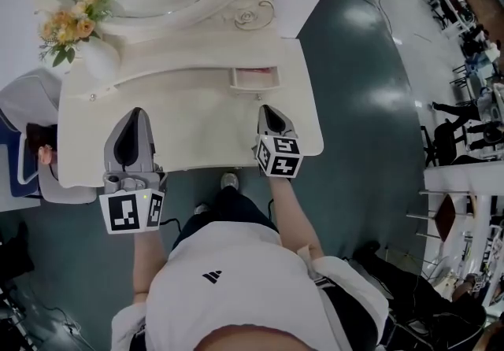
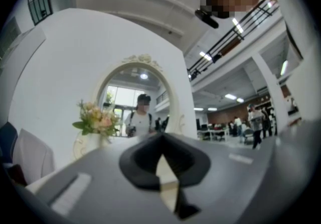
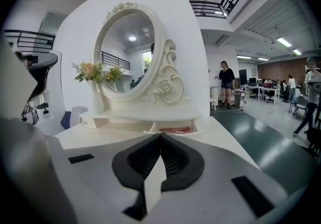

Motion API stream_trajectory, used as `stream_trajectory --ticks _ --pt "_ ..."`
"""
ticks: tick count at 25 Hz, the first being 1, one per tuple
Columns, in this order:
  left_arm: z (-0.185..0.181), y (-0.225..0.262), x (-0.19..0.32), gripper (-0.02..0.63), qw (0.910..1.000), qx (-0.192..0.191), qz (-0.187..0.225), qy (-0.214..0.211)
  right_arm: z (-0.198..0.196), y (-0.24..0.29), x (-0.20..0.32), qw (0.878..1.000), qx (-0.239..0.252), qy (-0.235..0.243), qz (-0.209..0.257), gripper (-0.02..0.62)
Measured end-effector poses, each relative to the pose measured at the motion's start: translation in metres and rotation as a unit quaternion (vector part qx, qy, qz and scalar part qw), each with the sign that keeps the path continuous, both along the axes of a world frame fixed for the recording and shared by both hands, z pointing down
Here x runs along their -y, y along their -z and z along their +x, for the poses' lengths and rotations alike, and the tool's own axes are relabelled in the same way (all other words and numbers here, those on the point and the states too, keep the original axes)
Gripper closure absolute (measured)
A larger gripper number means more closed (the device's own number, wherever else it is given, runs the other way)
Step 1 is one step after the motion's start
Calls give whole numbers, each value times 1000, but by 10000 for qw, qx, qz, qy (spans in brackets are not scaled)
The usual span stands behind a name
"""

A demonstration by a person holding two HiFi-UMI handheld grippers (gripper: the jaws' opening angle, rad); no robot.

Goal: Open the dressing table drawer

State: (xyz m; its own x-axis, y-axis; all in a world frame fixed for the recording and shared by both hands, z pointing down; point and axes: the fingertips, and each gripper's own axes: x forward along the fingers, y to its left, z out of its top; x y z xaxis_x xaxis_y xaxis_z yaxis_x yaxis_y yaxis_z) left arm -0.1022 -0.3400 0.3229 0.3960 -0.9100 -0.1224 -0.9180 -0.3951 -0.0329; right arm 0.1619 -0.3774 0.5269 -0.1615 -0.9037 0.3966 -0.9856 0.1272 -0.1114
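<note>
Poised above the glossy cream dressing table, by its curved front edge: left gripper and right gripper, ribbed black jaws pressed together, empty. Farther back on the table: small rectangular drawer standing open, something red inside.

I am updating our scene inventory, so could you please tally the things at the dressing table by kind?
Dressing table: 1
Oval mirror: 1
Vase of flowers: 1
Open drawer: 1
Red item in that drawer: 1
Grippers: 2, the left gripper and the right gripper
Total: 7
</note>
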Motion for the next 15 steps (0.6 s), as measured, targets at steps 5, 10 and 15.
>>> stream_trajectory --ticks 5,10,15 --pt "-6 0 -9 598 10000 -13 3 -75 -8 22 -16 9996 -3 -16 280 595" --pt "-13 2 -18 598 9999 -42 45 -125 -18 42 -30 9986 -68 20 515 595" --pt "-22 4 -29 598 9998 -52 71 -153 -32 63 -45 9969 -150 109 759 598"
